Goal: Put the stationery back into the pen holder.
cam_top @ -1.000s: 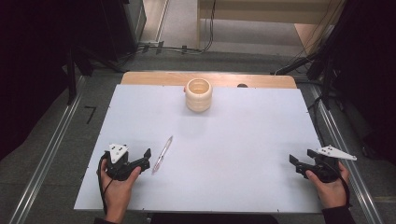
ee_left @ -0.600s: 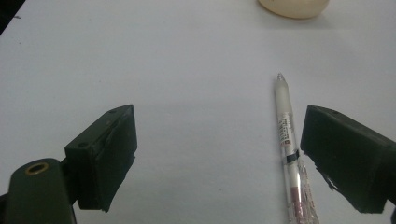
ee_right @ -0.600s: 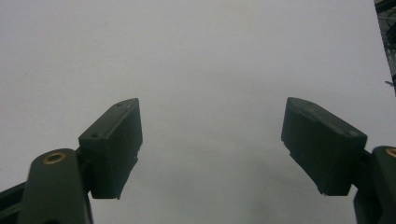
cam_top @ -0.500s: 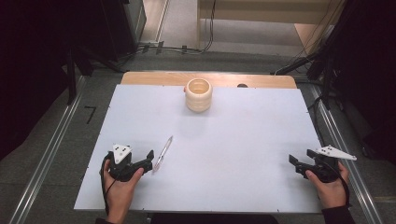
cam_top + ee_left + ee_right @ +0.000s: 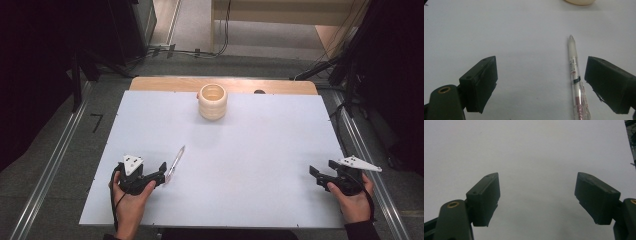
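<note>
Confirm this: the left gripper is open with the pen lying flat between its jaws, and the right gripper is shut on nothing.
Not quite: the right gripper is open, jaws wide apart over bare table, as the right gripper view shows. The left gripper is open, the pen flat between its jaws.

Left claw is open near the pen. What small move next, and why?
Probably shift the left claw slightly toward the pen to centre it, then close. The pen lies flat on the white table, inside the open jaws but close against one jaw, so closing now might push it aside rather than grip squarely.
</note>
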`<move>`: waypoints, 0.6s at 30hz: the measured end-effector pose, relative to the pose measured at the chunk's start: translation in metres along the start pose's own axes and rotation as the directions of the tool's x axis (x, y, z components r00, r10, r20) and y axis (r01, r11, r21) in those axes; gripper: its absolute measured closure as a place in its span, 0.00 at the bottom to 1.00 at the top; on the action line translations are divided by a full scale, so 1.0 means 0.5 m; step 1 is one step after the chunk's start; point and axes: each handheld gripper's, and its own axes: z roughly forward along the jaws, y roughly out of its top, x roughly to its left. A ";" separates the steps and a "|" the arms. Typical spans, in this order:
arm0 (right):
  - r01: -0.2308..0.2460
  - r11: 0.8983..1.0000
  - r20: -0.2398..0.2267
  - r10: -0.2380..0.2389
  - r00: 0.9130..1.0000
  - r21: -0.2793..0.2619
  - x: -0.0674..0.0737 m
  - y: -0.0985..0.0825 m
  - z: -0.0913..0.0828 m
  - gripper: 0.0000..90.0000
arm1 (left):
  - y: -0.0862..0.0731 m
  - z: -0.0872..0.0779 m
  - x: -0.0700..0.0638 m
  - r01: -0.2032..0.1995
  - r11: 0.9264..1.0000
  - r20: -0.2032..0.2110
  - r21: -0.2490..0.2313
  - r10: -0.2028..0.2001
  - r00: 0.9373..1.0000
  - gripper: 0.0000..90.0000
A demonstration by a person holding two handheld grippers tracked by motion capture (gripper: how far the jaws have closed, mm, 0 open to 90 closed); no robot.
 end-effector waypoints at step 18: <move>0.001 1.000 0.002 -0.001 1.000 0.000 0.001 0.000 0.000 0.21 | -0.003 0.004 -0.014 -0.010 1.000 0.011 0.019 0.009 1.000 0.14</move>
